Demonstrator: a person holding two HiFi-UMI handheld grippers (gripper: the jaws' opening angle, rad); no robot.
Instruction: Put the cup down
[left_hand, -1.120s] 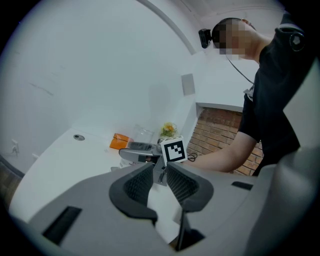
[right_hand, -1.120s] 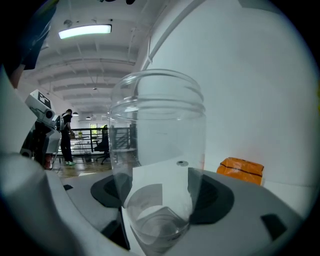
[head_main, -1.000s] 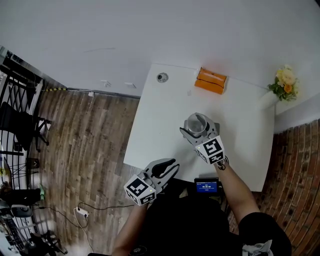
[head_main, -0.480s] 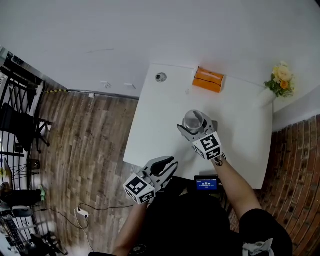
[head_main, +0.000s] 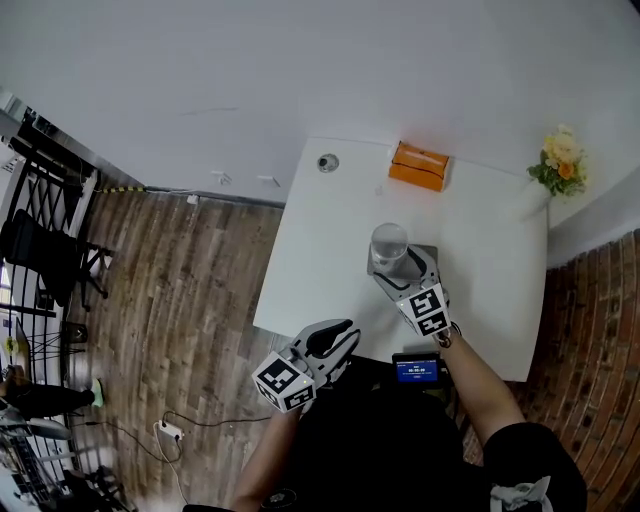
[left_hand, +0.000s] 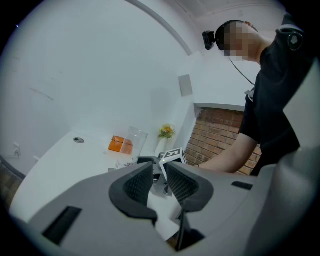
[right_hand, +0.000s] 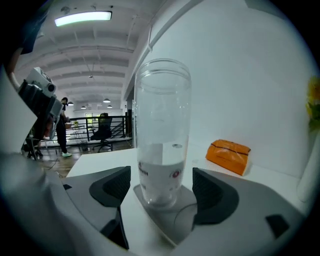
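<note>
A tall clear plastic cup stands upright on a grey square pad on the white table. My right gripper is open around the cup's base, with a thin gap visible on each side between jaw and cup. My left gripper hangs off the table's front left corner, over the floor. Its jaws are nearly together with only a slit between them, and nothing is in it. The left gripper view also catches the cup in the distance.
An orange packet lies at the table's far edge, with a small round fitting to its left. Flowers in a white vase stand at the far right corner. A small blue-screened device sits at the near edge. Wooden floor lies to the left.
The cup was held tilted in the right gripper; now it stands upright on the grey pad and the jaws have parted from it. The left gripper has barely moved.
</note>
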